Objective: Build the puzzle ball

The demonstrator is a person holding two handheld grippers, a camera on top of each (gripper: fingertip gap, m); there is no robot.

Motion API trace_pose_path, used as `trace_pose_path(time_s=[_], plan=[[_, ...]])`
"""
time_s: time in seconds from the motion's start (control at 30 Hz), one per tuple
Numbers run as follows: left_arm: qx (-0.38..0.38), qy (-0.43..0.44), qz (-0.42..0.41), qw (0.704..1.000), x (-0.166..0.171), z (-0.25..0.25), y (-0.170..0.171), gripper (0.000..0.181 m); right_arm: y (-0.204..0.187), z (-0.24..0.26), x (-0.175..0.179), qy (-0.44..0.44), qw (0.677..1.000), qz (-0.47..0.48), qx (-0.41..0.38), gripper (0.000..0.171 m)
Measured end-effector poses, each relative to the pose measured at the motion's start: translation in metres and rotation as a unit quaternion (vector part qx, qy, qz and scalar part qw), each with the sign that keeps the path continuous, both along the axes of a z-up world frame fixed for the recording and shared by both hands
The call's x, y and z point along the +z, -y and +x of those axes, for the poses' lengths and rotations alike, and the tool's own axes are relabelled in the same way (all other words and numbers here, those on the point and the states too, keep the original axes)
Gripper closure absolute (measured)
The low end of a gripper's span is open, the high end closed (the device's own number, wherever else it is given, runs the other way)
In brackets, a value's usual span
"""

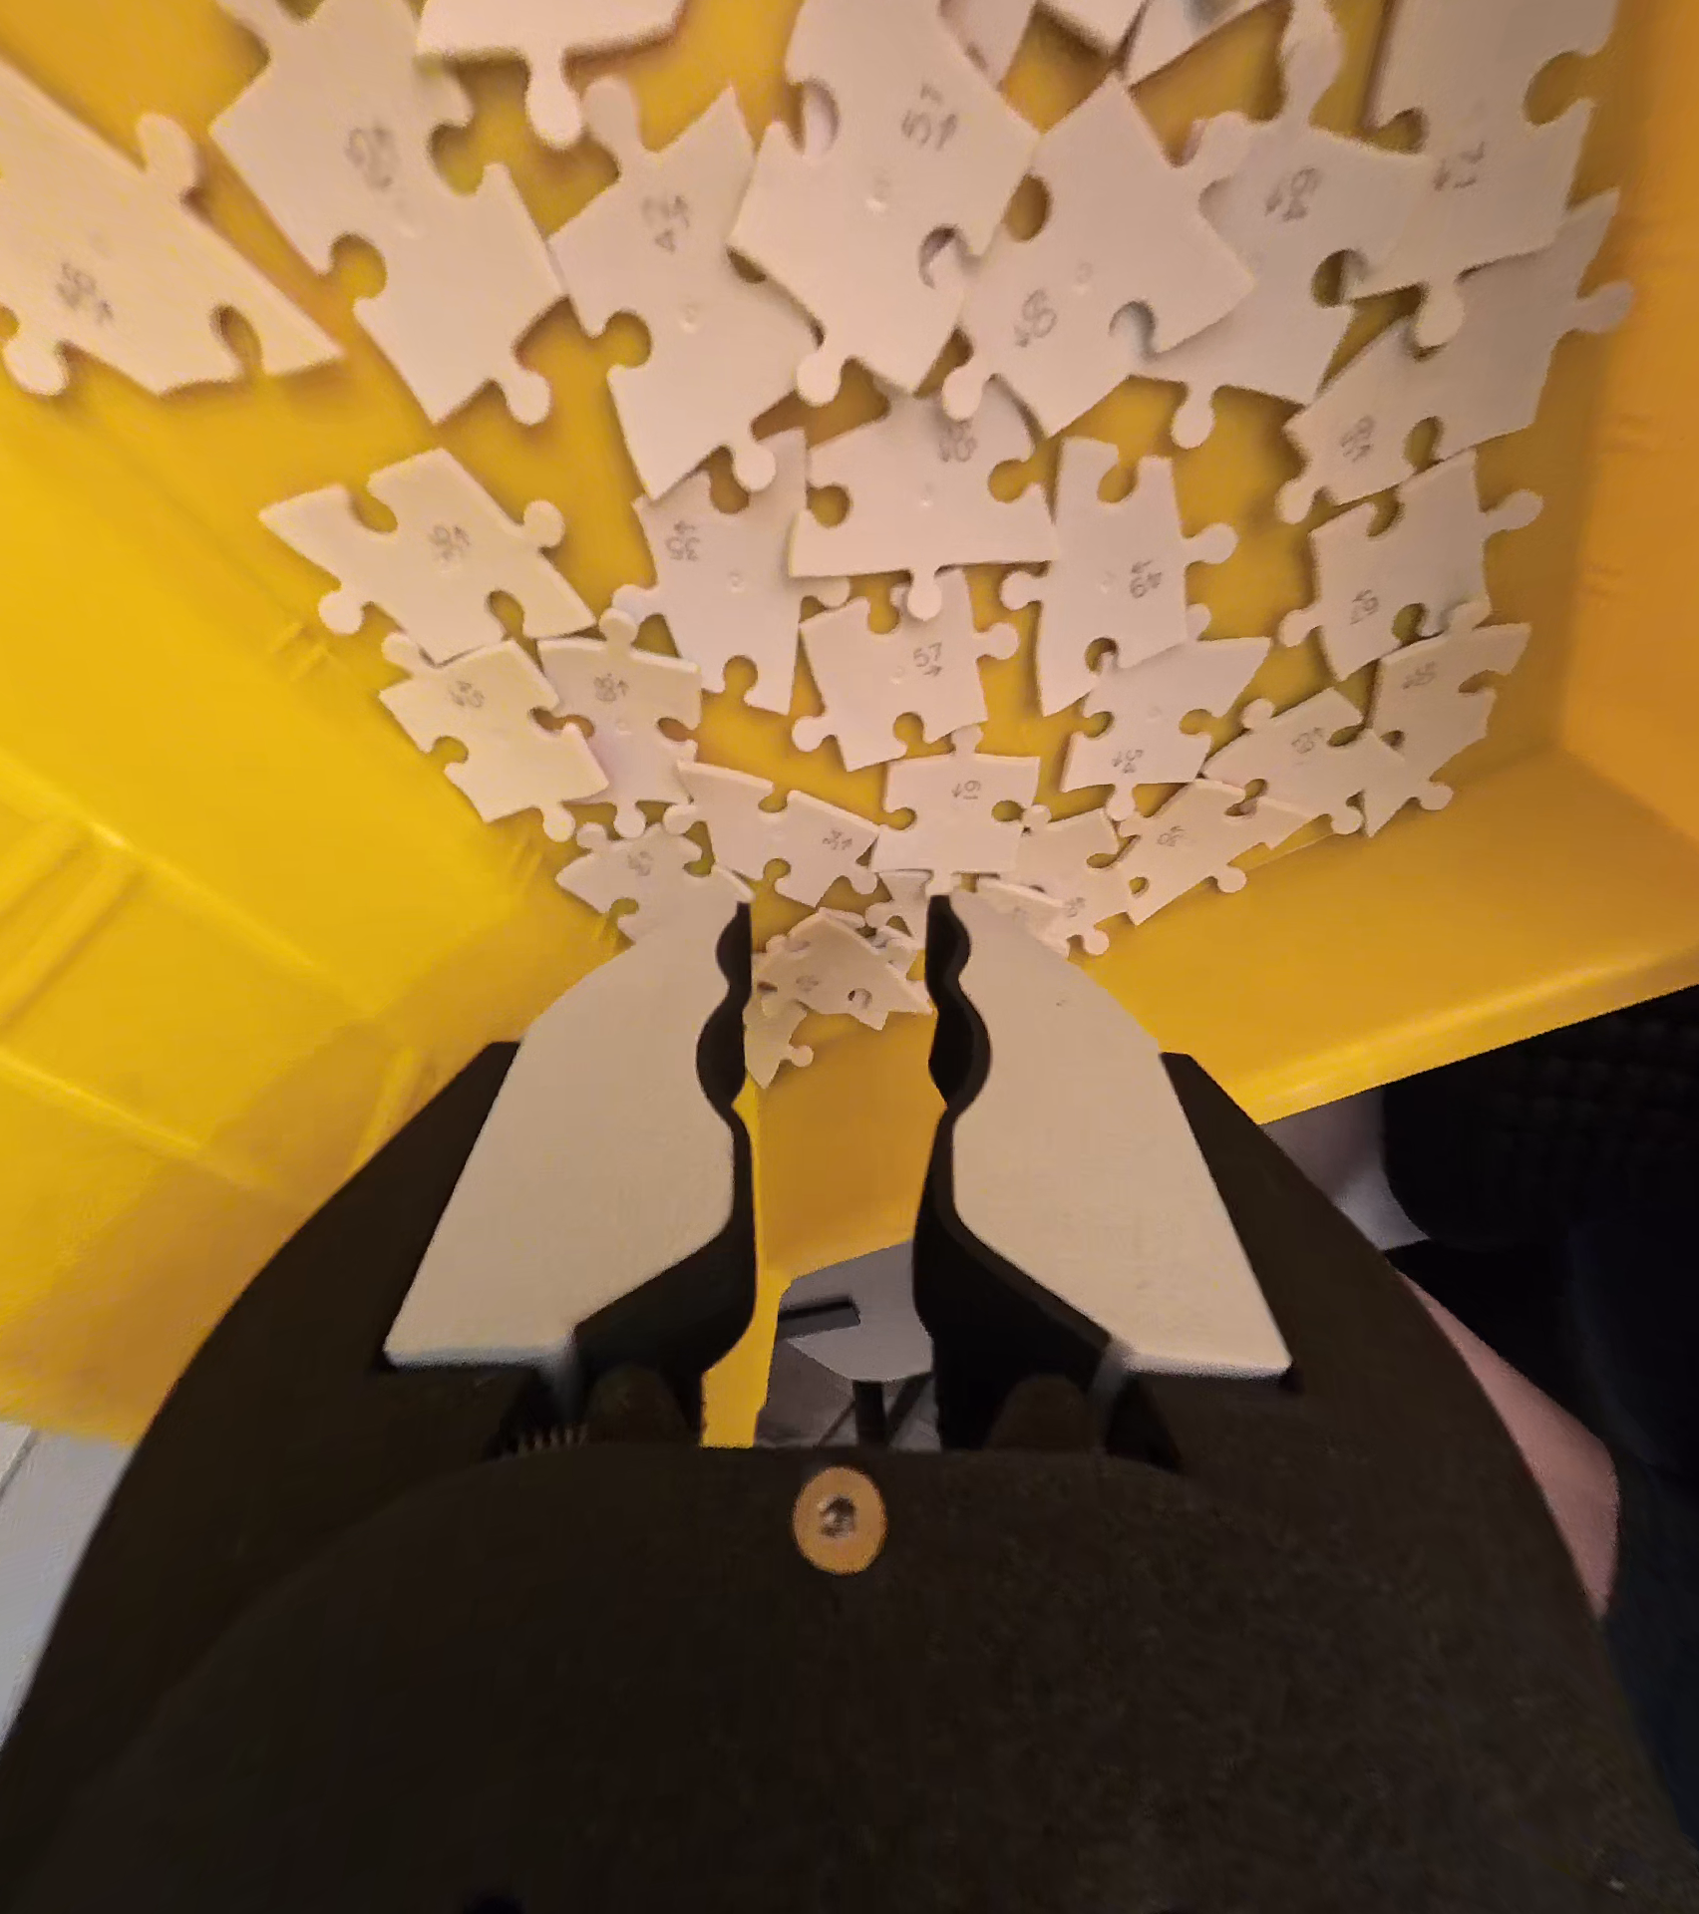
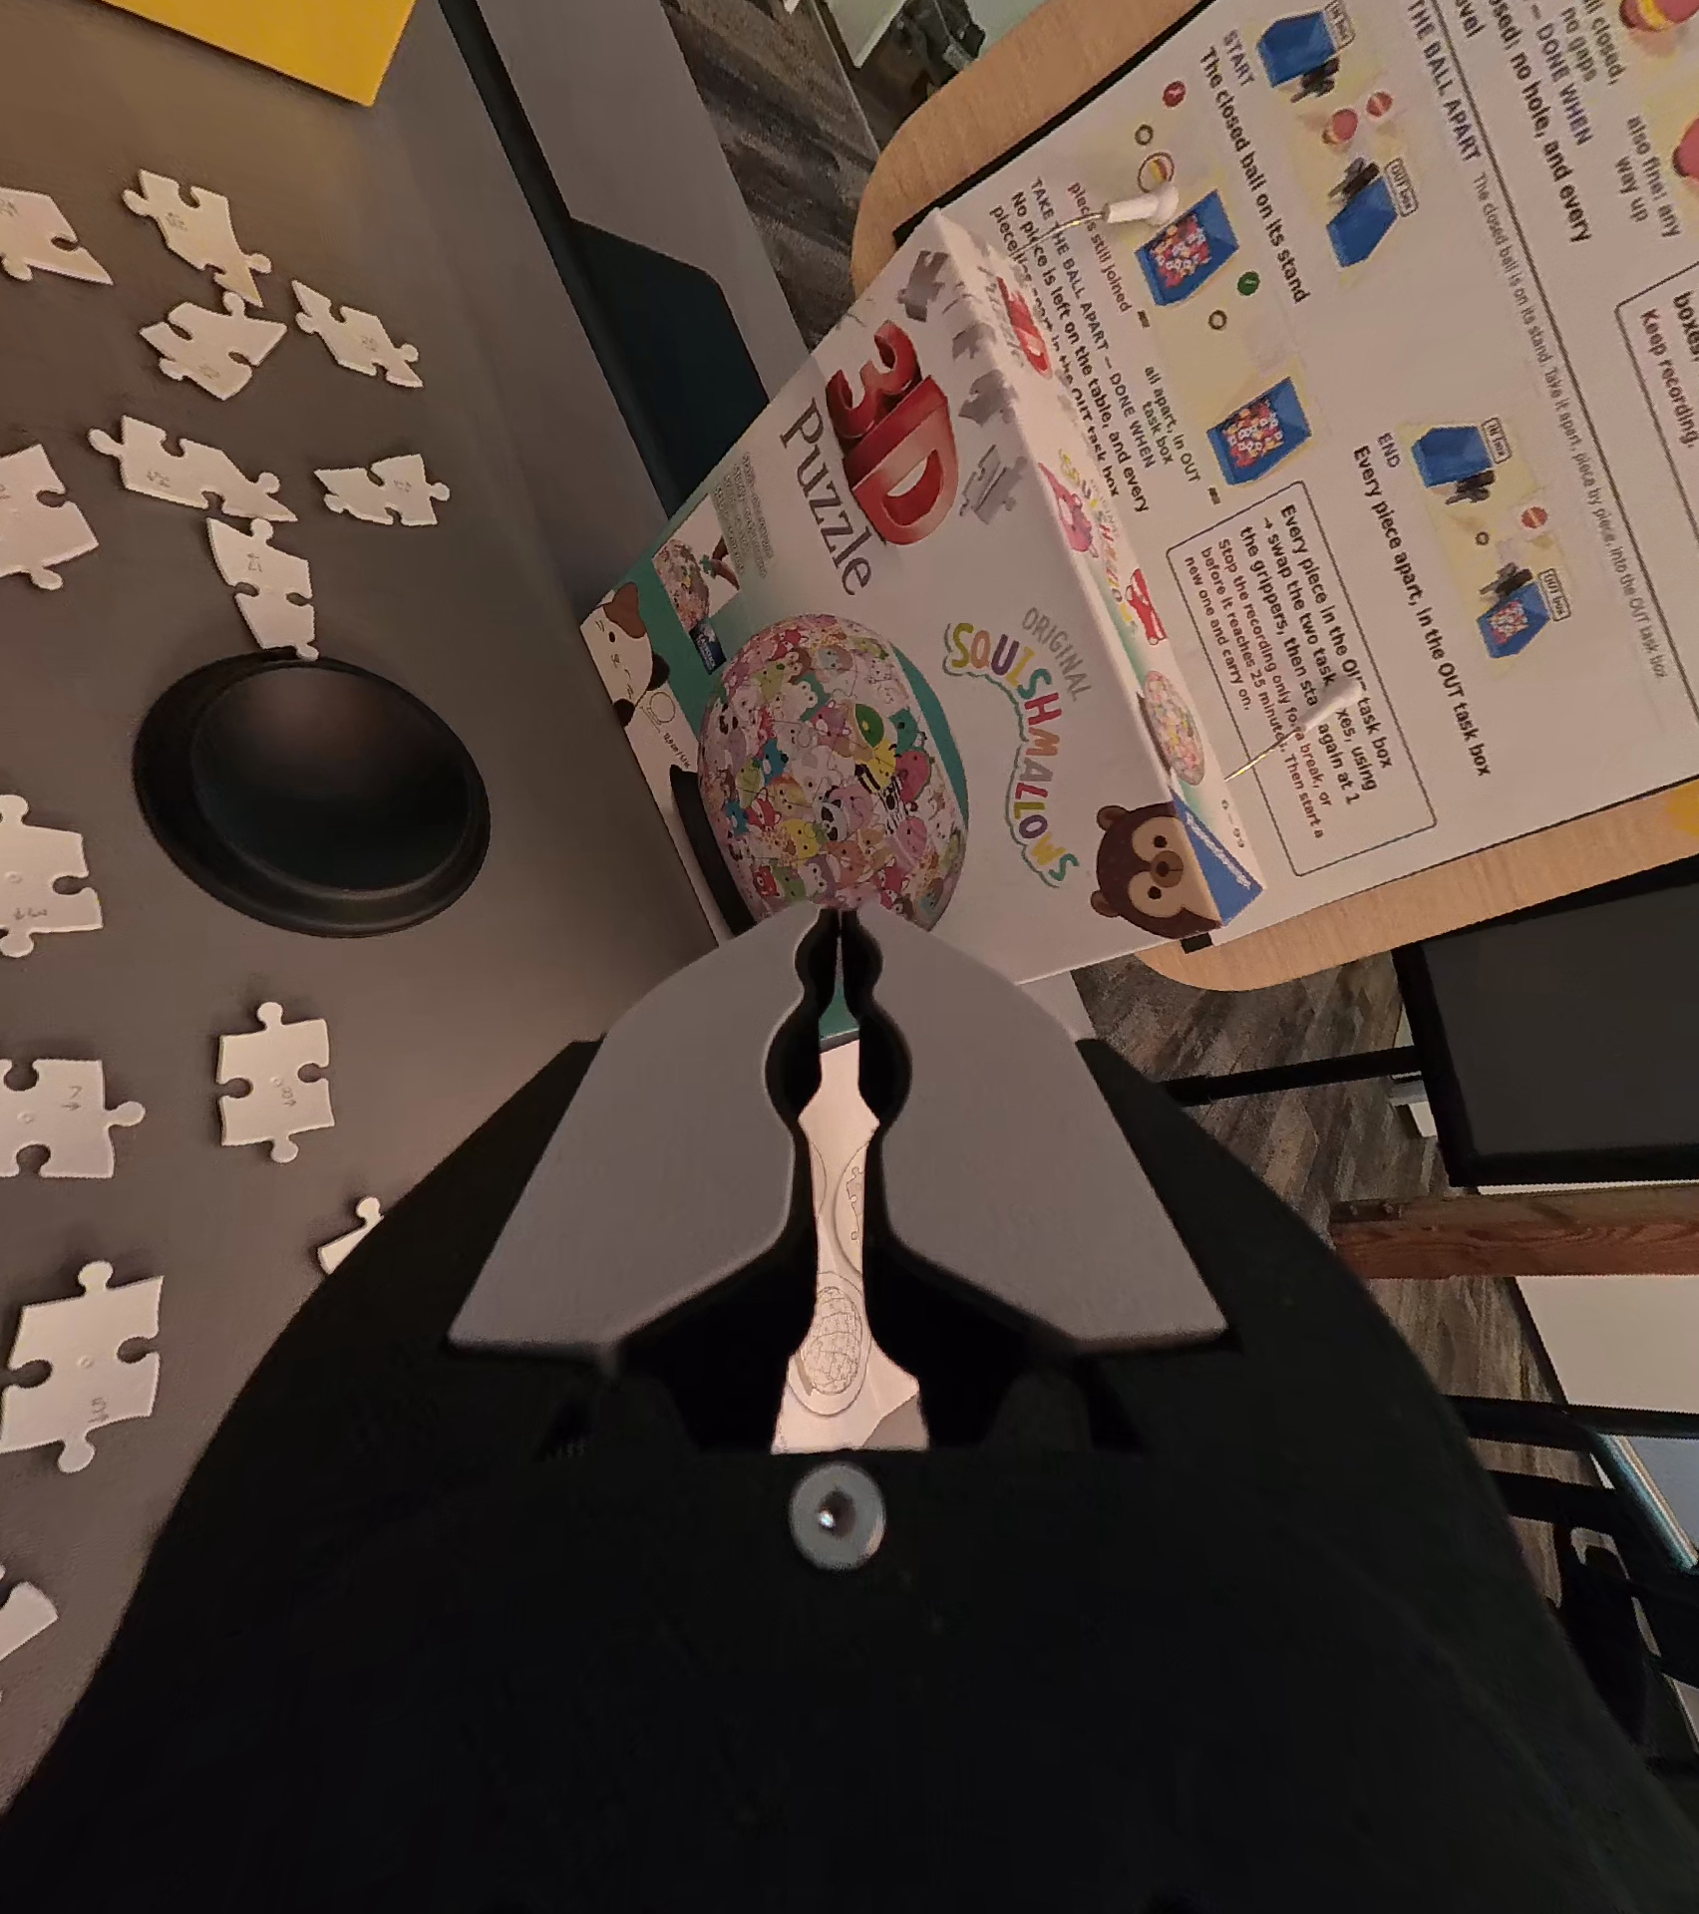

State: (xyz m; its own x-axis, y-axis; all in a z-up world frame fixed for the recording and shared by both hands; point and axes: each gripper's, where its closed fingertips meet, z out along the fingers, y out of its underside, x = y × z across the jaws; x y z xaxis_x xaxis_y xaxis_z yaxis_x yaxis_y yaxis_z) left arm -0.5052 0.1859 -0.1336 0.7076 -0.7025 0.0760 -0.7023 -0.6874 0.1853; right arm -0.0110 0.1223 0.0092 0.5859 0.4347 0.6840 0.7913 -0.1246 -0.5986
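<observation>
In the left wrist view, many white puzzle pieces [image 1: 913, 663] lie face down in a heap inside a yellow box [image 1: 151, 725]. My left gripper [image 1: 837, 917] is open and empty, its fingertips just above the nearest pieces at the box's near end. In the right wrist view, my right gripper [image 2: 837, 927] is shut and holds nothing, raised above the grey table [image 2: 535, 435]. Several loose white pieces [image 2: 11, 880] lie spread on that table to its left, around a black round stand [image 2: 312, 792].
The puzzle's printed carton [image 2: 887, 642] stands past the table's edge, in front of the right gripper. A printed instruction sheet [image 2: 1508, 342] lies on a wooden surface [image 2: 1239, 963] behind it. A yellow corner [image 2: 307, 41] shows at the table's far side. About 50 centimetres separates my left fingertips from my right.
</observation>
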Motion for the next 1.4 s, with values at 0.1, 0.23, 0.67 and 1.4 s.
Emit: trace_pose_path(time_s=[0.1,0.23,0.67,1.4], plan=[[0.033,-0.013,-0.019,0.999,0.001,-0.007,0.010,0.150,-0.001,0.001,-0.001,0.002,1.000,0.001,-0.002,0.169],[0.080,-0.035,-0.036,0.996,0.001,-0.018,0.019,0.151,-0.002,0.001,-0.003,0.003,1.000,-0.001,-0.002,0.169],[0.136,-0.087,-0.045,0.986,-0.008,-0.021,0.017,0.145,-0.002,0.000,-0.003,0.004,1.000,-0.004,-0.001,0.169],[0.140,-0.087,-0.045,0.985,-0.009,-0.022,0.015,0.176,-0.002,0.000,-0.009,0.019,1.000,-0.013,0.000,0.169]])
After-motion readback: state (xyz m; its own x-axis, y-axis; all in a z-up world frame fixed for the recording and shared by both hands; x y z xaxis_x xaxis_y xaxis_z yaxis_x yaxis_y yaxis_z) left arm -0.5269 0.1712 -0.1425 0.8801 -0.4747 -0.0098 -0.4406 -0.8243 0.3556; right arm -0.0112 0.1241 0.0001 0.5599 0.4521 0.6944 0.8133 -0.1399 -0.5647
